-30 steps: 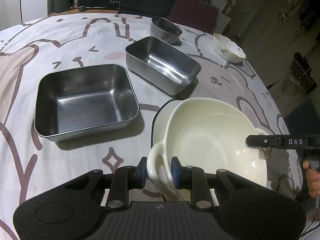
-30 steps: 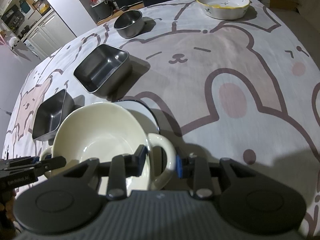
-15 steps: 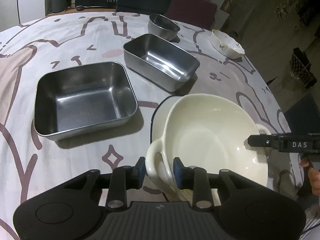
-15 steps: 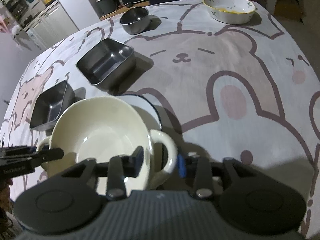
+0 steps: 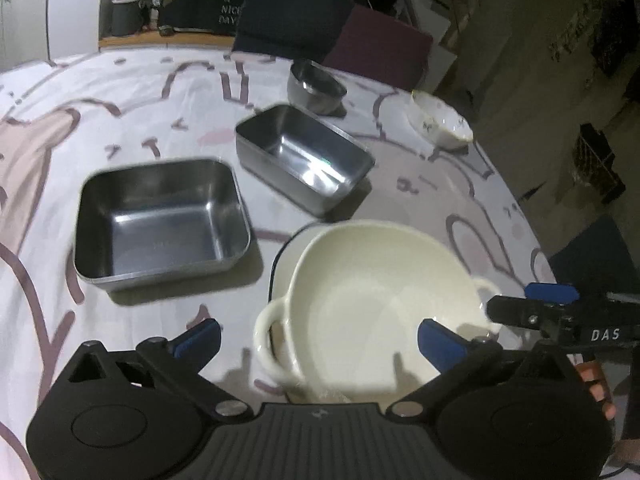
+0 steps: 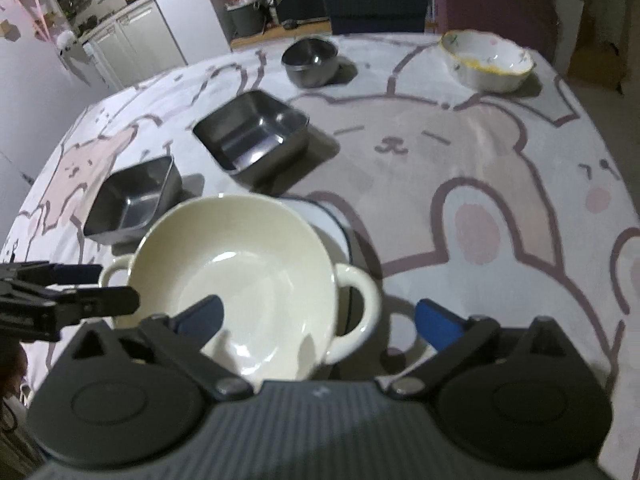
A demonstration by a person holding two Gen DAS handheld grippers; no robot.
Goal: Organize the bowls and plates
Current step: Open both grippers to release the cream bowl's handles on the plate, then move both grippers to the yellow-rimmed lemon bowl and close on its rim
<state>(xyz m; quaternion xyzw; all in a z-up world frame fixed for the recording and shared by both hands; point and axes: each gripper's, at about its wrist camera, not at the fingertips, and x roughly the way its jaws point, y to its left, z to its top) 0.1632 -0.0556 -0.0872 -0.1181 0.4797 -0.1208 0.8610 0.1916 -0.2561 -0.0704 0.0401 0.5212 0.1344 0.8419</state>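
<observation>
Both grippers have just let go of the cream bowl [image 5: 380, 304]: the left gripper [image 5: 318, 334] and the right gripper [image 6: 318, 316] each had narrow jaws pinching 1 loop handle a second ago, and now the jaws have just been opening to their widest, with the blue pads standing clear on either side of each handle and touching nothing. The bowl sits on the white plate with the dark rim [image 6: 332, 208], near the front of the table [image 6: 520, 160], and seems to rest there on its own, a little off-centre so that the plate shows behind it.

That reads as 1 stack finished: bowl nested on plate. In both views the bowl also looks slightly smaller and lower than before, which fits the grippers lifting away.

4 pieces stand loose further back: the square steel tray [image 5: 160, 220], the rectangular steel tray [image 5: 304, 160], the round steel bowl [image 5: 316, 86] and the flowered ceramic bowl [image 6: 488, 60], all well apart from one another. Judging by that, the sorting is only partly done, and the steel pieces are likely candidates for the next grouping.
</observation>
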